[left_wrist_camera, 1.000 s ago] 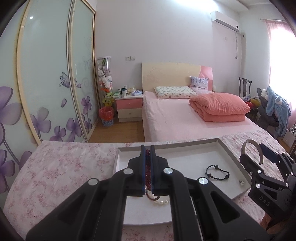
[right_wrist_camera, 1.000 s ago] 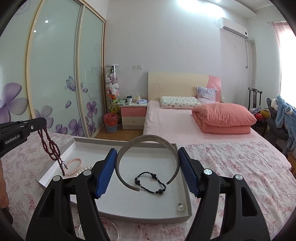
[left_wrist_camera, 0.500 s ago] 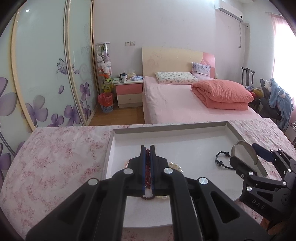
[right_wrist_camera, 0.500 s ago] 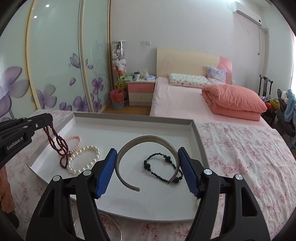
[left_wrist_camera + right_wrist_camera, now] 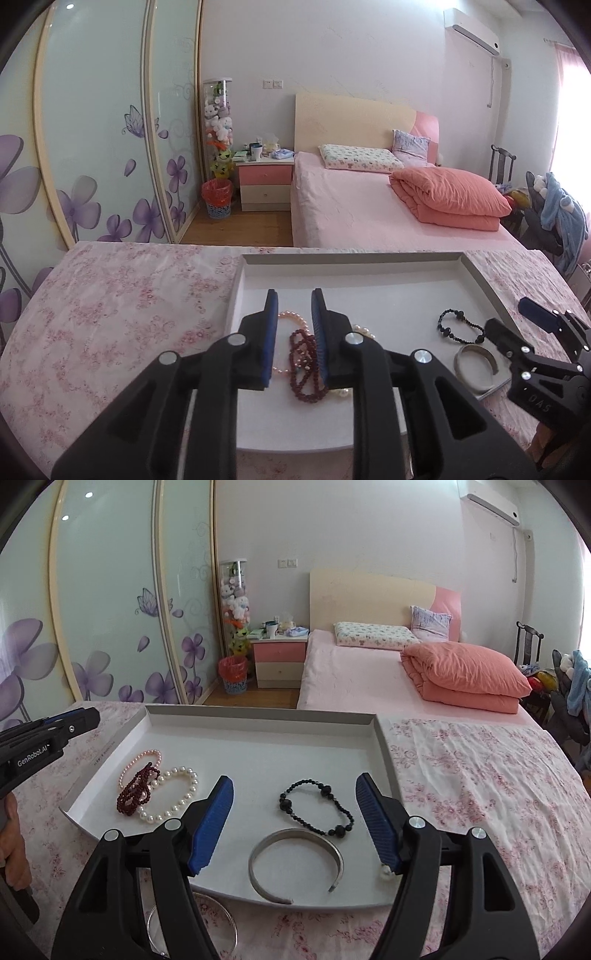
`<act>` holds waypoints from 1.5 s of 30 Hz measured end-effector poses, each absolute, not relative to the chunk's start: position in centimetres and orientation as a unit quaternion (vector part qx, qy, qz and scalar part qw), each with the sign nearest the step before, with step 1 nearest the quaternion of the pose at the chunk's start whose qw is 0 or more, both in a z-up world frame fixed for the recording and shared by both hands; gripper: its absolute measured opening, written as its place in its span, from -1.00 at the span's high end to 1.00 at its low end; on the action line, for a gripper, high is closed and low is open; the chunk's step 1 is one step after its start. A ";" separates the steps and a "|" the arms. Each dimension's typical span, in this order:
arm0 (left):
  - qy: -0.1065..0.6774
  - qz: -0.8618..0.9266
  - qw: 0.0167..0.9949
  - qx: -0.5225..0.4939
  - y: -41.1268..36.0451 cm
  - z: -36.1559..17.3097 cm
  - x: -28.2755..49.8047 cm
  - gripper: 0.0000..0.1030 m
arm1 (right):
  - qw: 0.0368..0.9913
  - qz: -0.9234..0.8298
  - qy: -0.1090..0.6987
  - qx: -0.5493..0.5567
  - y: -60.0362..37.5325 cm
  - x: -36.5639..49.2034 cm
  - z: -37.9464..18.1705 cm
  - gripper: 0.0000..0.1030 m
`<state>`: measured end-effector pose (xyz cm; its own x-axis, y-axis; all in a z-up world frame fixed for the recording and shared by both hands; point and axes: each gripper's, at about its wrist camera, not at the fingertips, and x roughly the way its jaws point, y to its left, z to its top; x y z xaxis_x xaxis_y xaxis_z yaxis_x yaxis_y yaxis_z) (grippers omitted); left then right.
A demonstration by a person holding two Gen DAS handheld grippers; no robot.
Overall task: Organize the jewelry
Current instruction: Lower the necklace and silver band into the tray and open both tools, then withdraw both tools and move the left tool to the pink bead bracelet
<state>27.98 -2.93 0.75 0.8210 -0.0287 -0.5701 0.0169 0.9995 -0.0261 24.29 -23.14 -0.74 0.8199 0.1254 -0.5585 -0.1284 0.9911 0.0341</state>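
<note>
A shallow white tray (image 5: 258,723) lies on the floral cloth. In it lie a dark red bead string (image 5: 135,790) over a pink pearl bracelet (image 5: 140,760) and a white pearl bracelet (image 5: 173,797), a black bead bracelet (image 5: 314,806) and a grey open metal bangle (image 5: 295,864). My left gripper (image 5: 293,334) is open just above the red beads (image 5: 306,365). My right gripper (image 5: 295,819) is open, empty, above the bangle. A single pearl (image 5: 386,873) sits at the tray's right corner.
A thin silver ring bangle (image 5: 192,926) lies on the cloth in front of the tray. The floral table (image 5: 480,794) extends to the right. Beyond are a pink bed (image 5: 369,672), a nightstand (image 5: 280,661) and sliding wardrobe doors (image 5: 110,609).
My left gripper opened and dropped the red bead string onto the pearl bracelets in the tray. My right gripper released the grey bangle into the tray and drew back.
</note>
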 end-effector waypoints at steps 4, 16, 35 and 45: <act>0.297 -0.005 0.955 -0.011 -2.4 1.2 26.9 0.57 | 0.955 0.063 0.290 -0.002 -23.6 23.1 -0.2 -0.34; 0.302 -0.011 0.953 -0.018 -1.2 0.7 20.4 0.51 | 0.951 0.065 0.303 -0.013 -24.3 16.9 -0.7 -0.34; 0.345 -0.109 0.932 0.014 -7.6 -3.2 13.6 0.40 | 0.960 0.044 0.277 0.010 -26.2 8.5 -1.0 -0.34; 0.368 -0.124 0.921 0.020 -9.1 -4.6 13.1 0.40 | 0.960 0.045 0.276 0.025 -26.7 7.6 -1.4 -0.34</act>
<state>13.15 -9.07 -4.56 0.6981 -0.2131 -0.6835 0.2424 0.9687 -0.0545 7.56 -26.71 -1.39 0.8435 0.1002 -0.5276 -0.0731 0.9947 0.0720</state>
